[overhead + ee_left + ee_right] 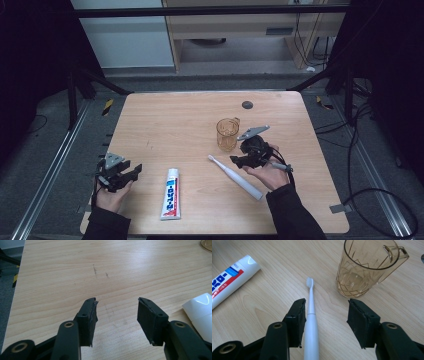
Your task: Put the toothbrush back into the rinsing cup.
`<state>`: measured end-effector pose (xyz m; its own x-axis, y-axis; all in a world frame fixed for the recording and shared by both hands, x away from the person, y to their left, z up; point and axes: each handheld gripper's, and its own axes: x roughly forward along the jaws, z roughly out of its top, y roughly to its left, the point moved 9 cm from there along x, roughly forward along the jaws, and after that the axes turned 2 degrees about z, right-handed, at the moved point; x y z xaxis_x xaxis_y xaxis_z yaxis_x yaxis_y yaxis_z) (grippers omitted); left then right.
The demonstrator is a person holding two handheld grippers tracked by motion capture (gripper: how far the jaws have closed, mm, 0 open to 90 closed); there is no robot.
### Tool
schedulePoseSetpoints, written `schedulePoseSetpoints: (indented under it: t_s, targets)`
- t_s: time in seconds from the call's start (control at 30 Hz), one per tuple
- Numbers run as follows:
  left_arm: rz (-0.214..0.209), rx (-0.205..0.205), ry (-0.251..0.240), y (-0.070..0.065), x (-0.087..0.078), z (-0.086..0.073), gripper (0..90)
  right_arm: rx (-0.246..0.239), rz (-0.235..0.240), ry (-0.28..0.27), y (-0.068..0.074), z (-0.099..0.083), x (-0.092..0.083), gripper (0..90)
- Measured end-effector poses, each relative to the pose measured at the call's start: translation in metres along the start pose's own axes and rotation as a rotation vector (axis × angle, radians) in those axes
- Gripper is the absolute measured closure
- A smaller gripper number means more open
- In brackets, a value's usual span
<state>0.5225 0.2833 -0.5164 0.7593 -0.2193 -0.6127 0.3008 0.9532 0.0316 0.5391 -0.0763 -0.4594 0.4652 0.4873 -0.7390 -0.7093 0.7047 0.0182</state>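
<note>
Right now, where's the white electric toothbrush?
The white electric toothbrush lies flat on the wooden table, right of centre in the high view, between the toothpaste tube and the right gripper, below the amber cup.

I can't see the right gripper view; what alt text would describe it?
Open black tongs hover over a white toothbrush lying on a wooden table, its bristles pointing away. An amber plastic cup stands ahead to the right, a toothpaste tube lies left.

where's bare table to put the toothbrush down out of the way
The far left of the table, beyond the toothpaste tube and left of the amber cup, is bare. So is the near right corner. It is crowded around the toothbrush, cup and right gripper.
</note>
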Motion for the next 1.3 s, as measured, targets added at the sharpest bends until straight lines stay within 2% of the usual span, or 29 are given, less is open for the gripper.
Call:
schedulePoseSetpoints:
  t_s: [0.3, 0.5, 0.6, 1.3]
  targets:
    - [0.002, 0.010, 0.011, -0.001, 0.002, -0.001, 48.9, -0.012, 0.011, 0.061, 0.004, 0.002, 0.018, 50.4]
    - [0.003, 0.007, 0.009, 0.000, 0.001, -0.001, 48.9, -0.023, 0.031, 0.134, 0.010, -0.004, 0.033, 52.5]
    - [0.003, 0.012, 0.013, -0.001, 0.002, -0.001, 48.9, -0.027, 0.026, 0.159, 0.010, -0.008, 0.038, 53.2]
    - [-0.002, 0.012, 0.014, -0.001, 0.002, -0.002, 48.9, -0.026, 0.062, 0.283, 0.016, -0.036, 0.054, 55.4]
